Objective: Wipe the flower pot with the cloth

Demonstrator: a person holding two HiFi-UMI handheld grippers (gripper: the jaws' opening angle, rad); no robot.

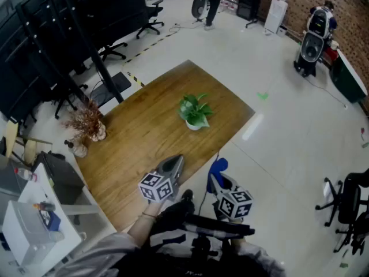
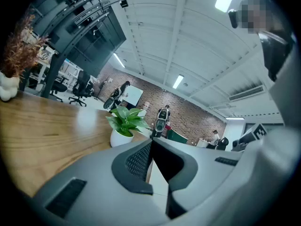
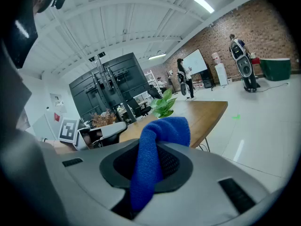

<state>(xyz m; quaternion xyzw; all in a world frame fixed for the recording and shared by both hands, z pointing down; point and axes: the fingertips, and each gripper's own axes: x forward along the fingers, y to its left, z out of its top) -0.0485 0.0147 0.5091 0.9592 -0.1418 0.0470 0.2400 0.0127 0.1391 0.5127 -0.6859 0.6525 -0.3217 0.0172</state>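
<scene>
A small white flower pot [image 1: 194, 125] with a green leafy plant stands near the far right edge of the wooden table [image 1: 144, 137]. My left gripper [image 1: 173, 166] hovers over the table's near edge, shut with nothing in it; in its own view the jaws meet in front of the pot [image 2: 121, 138]. My right gripper [image 1: 217, 169] is just off the table's near right edge, above the floor, shut on a blue cloth [image 1: 218, 166]. The cloth [image 3: 164, 128] bulges out between the right jaws, with the plant [image 3: 163, 106] farther ahead.
A dried brown flower arrangement [image 1: 86, 123] stands at the table's left corner. A white cabinet [image 1: 34, 212] is at the near left, black frames and office chairs [image 1: 109, 51] behind the table. Light floor [image 1: 288, 131] lies to the right, with another chair [image 1: 346, 201].
</scene>
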